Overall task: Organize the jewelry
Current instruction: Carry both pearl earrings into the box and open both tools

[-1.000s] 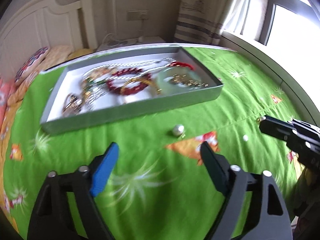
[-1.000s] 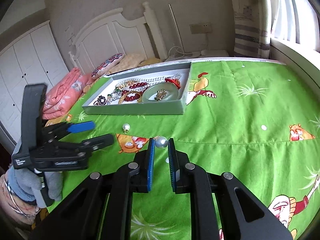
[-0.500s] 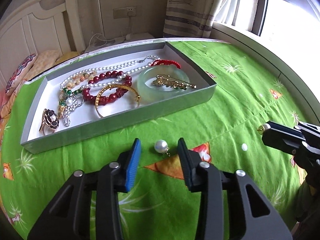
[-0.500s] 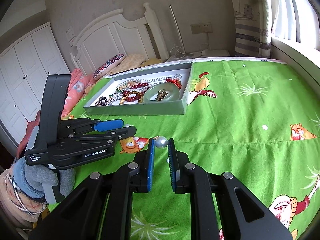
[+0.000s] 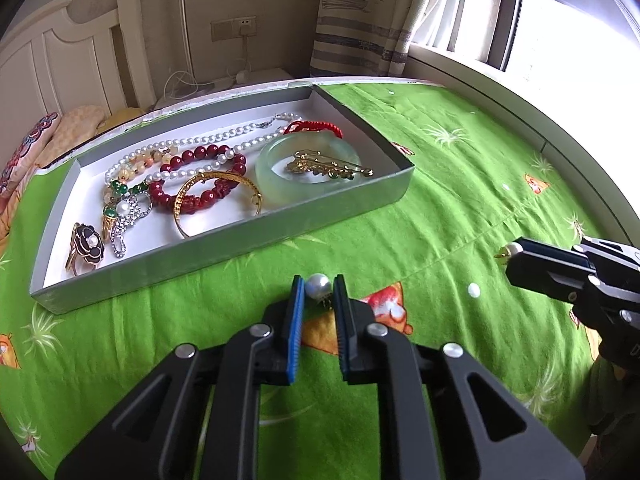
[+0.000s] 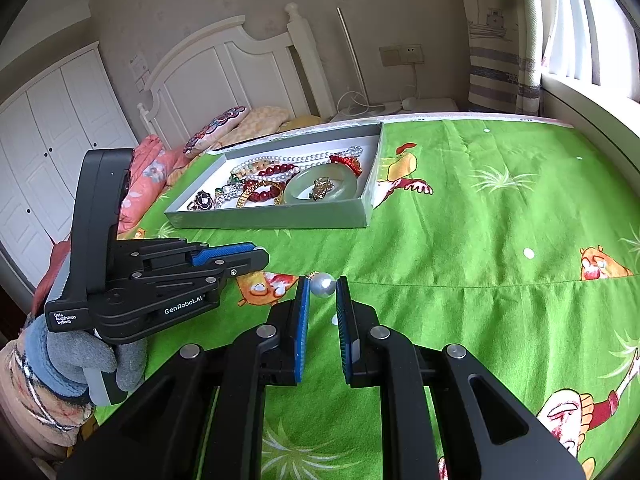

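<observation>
Two pearl earrings are in play on the green bedspread. In the left wrist view one pearl earring [image 5: 318,284] sits between the pads of my left gripper [image 5: 317,289], whose jaws are closing and touch it on both sides. My right gripper [image 6: 321,289] is shut on the other pearl earring [image 6: 323,285], just above the spread. Each gripper shows in the other's view: the right gripper [image 5: 516,258] at the right edge with its pearl at the tip, the left gripper [image 6: 256,256] at the left. Beyond both lies the grey jewelry tray [image 5: 224,256].
The tray [image 6: 272,220] holds a jade bangle [image 5: 308,170] with a gold brooch, red bead bracelets, a gold bangle, a pearl necklace and a black flower brooch. A gloved hand [image 6: 80,360] holds the left gripper. Pillows and the headboard stand behind; a window ledge runs along the right.
My left gripper moved forward and down to the loose pearl earring and its jaws came together around it. The right gripper kept still, shut on its earring.
</observation>
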Motion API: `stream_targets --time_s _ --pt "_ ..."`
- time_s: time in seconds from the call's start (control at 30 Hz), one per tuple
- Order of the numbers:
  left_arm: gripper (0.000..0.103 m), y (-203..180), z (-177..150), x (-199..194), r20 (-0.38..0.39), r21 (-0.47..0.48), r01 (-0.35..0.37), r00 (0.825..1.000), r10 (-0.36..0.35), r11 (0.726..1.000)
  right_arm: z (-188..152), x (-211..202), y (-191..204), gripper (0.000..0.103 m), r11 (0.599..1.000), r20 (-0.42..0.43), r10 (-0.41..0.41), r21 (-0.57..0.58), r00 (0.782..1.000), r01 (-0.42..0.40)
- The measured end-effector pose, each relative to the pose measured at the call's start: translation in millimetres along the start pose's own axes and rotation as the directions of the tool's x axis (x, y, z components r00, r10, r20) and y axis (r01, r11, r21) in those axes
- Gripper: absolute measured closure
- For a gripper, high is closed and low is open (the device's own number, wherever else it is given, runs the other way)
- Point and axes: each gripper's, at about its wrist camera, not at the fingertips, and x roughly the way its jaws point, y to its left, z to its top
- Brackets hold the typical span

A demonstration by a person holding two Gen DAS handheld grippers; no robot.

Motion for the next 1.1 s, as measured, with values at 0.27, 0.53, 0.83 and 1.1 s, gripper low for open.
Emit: stream_targets --time_s 0.27,0.53,0.83,1.1 --pt "0.089 5 -1 -8 0.029 -0.019 -0.012 0.999 0.013 1.000 3 3 6 0.089 0.999 0.002 -0.020 -0.025 1.000 0.020" --pt "0.089 55 13 -28 0.078 -0.116 -0.060 0.995 0.069 0.991 39 42 52 0.089 0.985 -0.015 -0.012 -0.170 1.000 0.009" --pt "0.089 107 39 -45 0.141 -0.208 -0.047 0.987 0.078 0.977 71 85 86 0.089 0.968 0.000 0.014 -0.251 1.000 -0.014" --pt "0.086 120 35 -21 0.112 -0.250 -0.046 0.991 0.077 0.967 76 117 84 0.088 0.978 -0.039 0.021 -0.204 0.999 -0.028"
